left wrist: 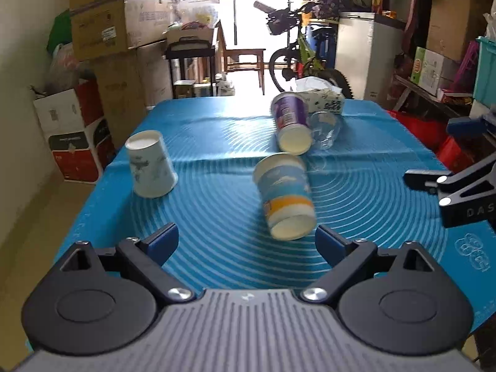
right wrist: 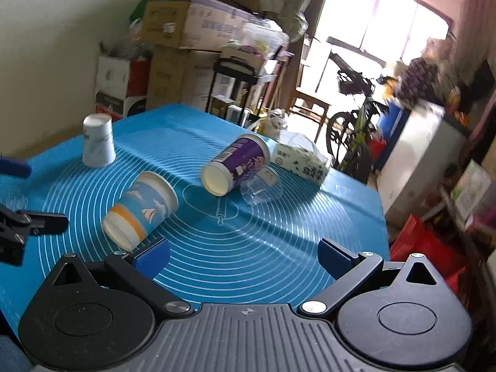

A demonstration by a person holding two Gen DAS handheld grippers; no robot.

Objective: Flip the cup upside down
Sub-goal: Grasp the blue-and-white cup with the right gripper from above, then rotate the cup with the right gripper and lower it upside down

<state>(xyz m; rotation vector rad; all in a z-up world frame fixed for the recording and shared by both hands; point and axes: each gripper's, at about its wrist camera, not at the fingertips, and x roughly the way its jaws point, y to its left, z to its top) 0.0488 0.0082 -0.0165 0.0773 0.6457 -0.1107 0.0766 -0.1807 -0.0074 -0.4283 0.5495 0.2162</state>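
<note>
A blue paper cup with an orange band (left wrist: 285, 195) lies on its side on the blue mat (left wrist: 217, 210), base end toward me, just ahead of my open, empty left gripper (left wrist: 246, 243). It also shows in the right wrist view (right wrist: 141, 209), left of my open, empty right gripper (right wrist: 245, 259). A purple paper cup (left wrist: 291, 121) (right wrist: 235, 164) lies on its side farther back, against a clear plastic cup (left wrist: 325, 130) (right wrist: 262, 186) that is also on its side. A white paper cup (left wrist: 150, 164) (right wrist: 97, 144) stands upside down at the left.
A tissue box (left wrist: 322, 99) (right wrist: 302, 159) sits at the mat's far edge. The right gripper's body (left wrist: 458, 186) shows at the right of the left wrist view. Cardboard boxes stand left of the table; a bicycle (left wrist: 297, 59) and a white cabinet are behind it.
</note>
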